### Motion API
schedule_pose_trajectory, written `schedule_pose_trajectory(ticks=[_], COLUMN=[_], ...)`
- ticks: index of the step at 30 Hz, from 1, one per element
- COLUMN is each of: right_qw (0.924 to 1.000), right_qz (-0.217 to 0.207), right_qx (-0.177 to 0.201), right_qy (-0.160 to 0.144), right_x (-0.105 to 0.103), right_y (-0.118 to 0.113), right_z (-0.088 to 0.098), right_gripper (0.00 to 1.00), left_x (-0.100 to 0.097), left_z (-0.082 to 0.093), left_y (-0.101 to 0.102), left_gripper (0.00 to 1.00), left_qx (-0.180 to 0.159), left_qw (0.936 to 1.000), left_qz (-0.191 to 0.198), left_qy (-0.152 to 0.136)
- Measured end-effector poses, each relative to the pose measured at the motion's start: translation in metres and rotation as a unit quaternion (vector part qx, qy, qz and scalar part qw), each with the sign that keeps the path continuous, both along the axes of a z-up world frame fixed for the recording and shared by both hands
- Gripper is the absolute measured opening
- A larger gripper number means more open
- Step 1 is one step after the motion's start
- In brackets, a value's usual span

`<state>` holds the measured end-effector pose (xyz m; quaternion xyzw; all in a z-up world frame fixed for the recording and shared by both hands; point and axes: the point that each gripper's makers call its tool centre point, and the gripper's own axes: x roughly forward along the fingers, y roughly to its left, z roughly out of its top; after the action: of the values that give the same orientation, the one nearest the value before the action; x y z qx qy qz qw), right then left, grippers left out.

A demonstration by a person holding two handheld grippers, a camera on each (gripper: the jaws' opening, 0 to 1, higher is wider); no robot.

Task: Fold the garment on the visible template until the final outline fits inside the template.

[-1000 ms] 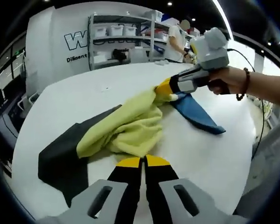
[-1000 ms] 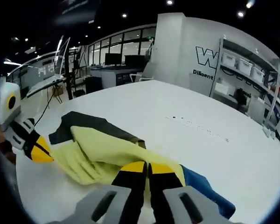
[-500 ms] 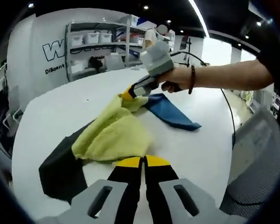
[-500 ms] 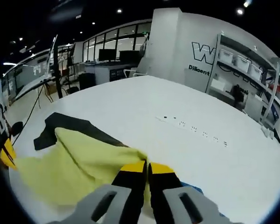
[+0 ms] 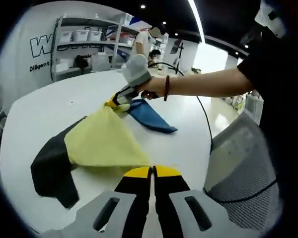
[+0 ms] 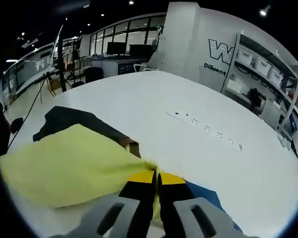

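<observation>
Both grippers are pinching the yellow garment [image 5: 103,141], the left gripper [image 5: 152,172] at one corner and the right gripper [image 5: 114,103] at another, stretching it just above the dark template [image 5: 49,168] on the white worktop [image 5: 35,114], so the folding is only starting.
</observation>
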<state>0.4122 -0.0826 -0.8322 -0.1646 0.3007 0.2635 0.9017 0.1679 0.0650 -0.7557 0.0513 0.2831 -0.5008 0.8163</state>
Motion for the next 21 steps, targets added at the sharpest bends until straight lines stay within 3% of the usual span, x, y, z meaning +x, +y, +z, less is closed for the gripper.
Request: schedule_pose_trajectory(ticks=[3,5,16,21], right_qw=[0.9999,0.9997,0.9961,0.996], right_qz=[0.009,0.011,0.034,0.042], right_qx=[0.002,0.003,0.025,0.026], right_qy=[0.011,0.022,0.078,0.074], right_x=[-0.01,-0.016,-0.046,-0.057], right_y=[0.0,-0.001,0.004,0.004], right_z=[-0.006,-0.009,-0.019,-0.013], right_gripper=[0.0,0.0,0.0,0.0], left_x=[0.003,0.005,0.009,0.011], left_z=[0.008,0.0,-0.012,-0.015], left_y=[0.002,0.01,0.026,0.03], left_gripper=[0.02,0.02,0.02,0.02], left_qx=[-0.021,0.015,0.045,0.054], left_qw=[0.9997,0.9998,0.9985,0.9976], left_qz=[0.008,0.004,0.032,0.042], left_qy=[0.0,-0.008,-0.008,-0.008])
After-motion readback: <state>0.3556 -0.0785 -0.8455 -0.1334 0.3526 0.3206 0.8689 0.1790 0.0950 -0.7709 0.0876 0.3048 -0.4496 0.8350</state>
